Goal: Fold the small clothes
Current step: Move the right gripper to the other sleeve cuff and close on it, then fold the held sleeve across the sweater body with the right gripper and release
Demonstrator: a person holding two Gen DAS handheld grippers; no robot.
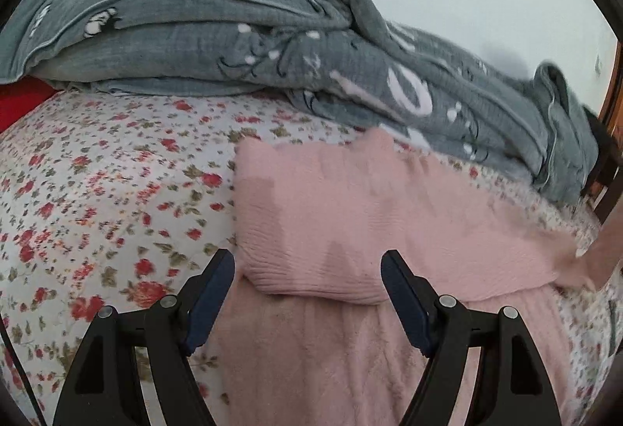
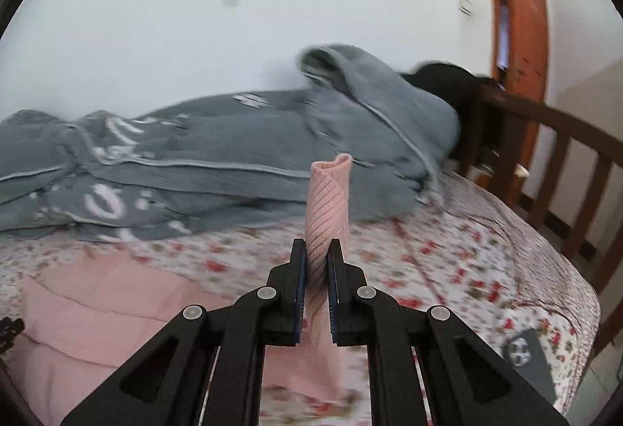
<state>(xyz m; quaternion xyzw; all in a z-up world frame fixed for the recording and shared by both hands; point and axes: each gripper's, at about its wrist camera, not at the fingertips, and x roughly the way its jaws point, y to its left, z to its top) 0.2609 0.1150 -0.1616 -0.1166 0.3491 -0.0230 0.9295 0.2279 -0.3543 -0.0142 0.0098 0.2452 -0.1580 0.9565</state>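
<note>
Left hand-held gripper (image 1: 307, 270): jaws apart, hovering over the folded edge of the pink knit garment (image 1: 350, 215), which lies on the floral bedspread (image 1: 97, 173) in front of a grey blanket (image 1: 194, 36). Right hand-held gripper (image 2: 316, 258): clamped on a raised strip of the garment. The knit looks light, limp and stretchy; best pinched at hems or corners.

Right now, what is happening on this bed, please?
A person with a gripper in each hand is folding a pink garment on the flowered bedspread. The right gripper is shut on a part of the pink cloth and holds it up. The left gripper is open above the folded part. A grey blanket lies behind.
</note>
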